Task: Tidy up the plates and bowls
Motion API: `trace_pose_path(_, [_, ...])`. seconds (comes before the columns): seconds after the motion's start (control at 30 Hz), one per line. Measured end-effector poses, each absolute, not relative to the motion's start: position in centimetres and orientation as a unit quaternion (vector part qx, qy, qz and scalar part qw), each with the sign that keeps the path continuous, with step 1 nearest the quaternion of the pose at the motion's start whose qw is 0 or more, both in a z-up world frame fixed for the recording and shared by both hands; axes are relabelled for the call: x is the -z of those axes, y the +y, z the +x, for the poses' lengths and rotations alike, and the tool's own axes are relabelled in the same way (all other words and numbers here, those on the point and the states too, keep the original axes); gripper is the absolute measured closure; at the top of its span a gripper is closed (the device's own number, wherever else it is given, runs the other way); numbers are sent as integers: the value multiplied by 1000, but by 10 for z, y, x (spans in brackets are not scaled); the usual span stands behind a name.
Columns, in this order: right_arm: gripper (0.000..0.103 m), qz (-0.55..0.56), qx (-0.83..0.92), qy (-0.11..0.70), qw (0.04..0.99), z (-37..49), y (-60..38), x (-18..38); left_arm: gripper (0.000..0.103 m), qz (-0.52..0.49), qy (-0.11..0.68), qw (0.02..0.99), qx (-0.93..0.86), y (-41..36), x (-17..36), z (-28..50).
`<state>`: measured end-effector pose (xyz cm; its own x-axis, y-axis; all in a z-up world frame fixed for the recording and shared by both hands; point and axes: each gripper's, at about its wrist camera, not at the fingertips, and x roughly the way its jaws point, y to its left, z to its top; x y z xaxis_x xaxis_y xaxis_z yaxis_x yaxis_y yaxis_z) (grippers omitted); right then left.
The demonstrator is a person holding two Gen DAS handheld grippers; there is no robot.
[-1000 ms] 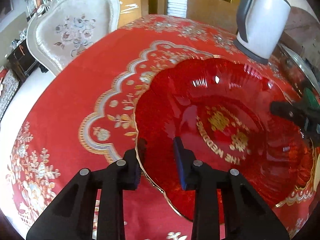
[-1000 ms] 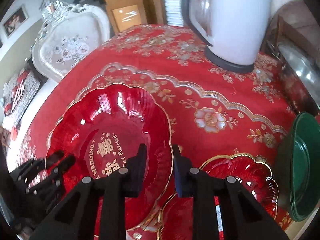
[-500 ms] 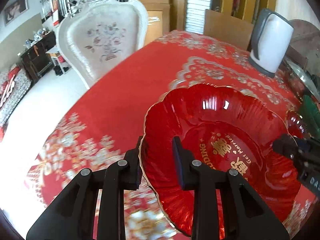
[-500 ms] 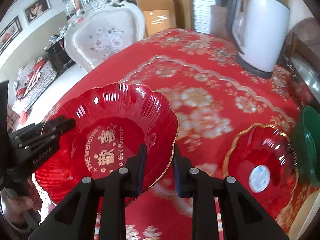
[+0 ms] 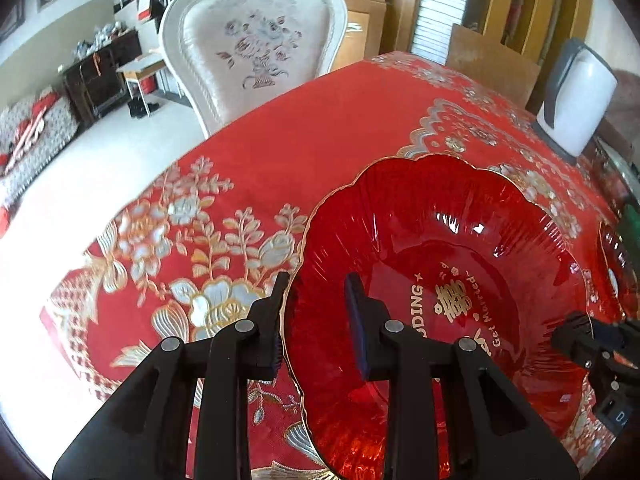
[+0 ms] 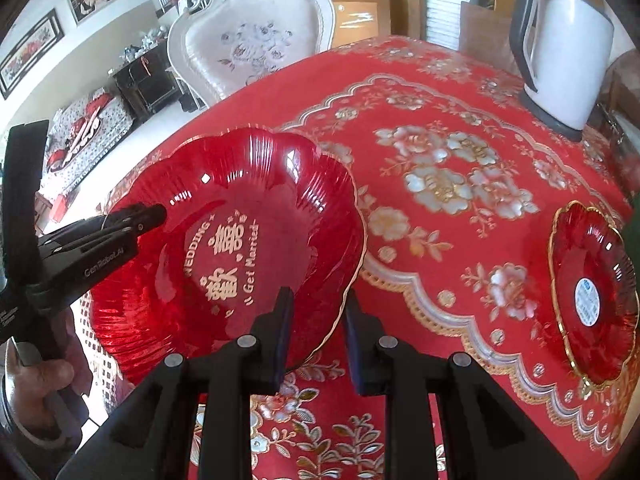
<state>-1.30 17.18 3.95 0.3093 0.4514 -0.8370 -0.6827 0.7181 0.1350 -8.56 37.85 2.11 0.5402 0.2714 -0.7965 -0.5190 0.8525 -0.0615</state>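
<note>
Plate, large red (image 5: pixel 460 280): scalloped, gold-rimmed, gold lettering in its well; held between both grippers above the cloth, tilted. In the left wrist view it fills the 3 to 6 o'clock part of the frame; in the right wrist view it lies at 9 o'clock.
Tablecloth (image 6: pixel 440 128): red with silver and gold flowers, covering the table under everything.
Chair (image 5: pixel 256 48): white carved frame, floral back, at 12 o'clock beyond the table's far edge.
Kettle (image 6: pixel 564 52): white with a grey handle, upright on the cloth at 1 o'clock in the right wrist view.
Plate, small red (image 6: pixel 592 296): same scalloped gold rim, round white sticker in its middle, flat on the cloth at 3 o'clock, well apart from the large plate.
Left gripper (image 5: pixel 316 320): fingers pinching the large plate's near-left rim, one outside, one inside the bowl.
Right gripper (image 6: pixel 318 324): fingers straddling the opposite rim, clamped on it likewise.
Green dish (image 6: pixel 634 224): only a dark sliver at the frame's right edge, just beside the small plate.
</note>
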Motion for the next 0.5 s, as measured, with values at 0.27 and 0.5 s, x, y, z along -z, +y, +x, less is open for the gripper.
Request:
trace_pose_path(0.27, [69,-117,-345,470,804,-16,172,-39,31,-140,383,874,-266,384,-30,-102])
trace_pose_path(0.5, [58,-73,-343,473,809,-16,150,-48,31,-147,376,875,-267,385,-57,-116])
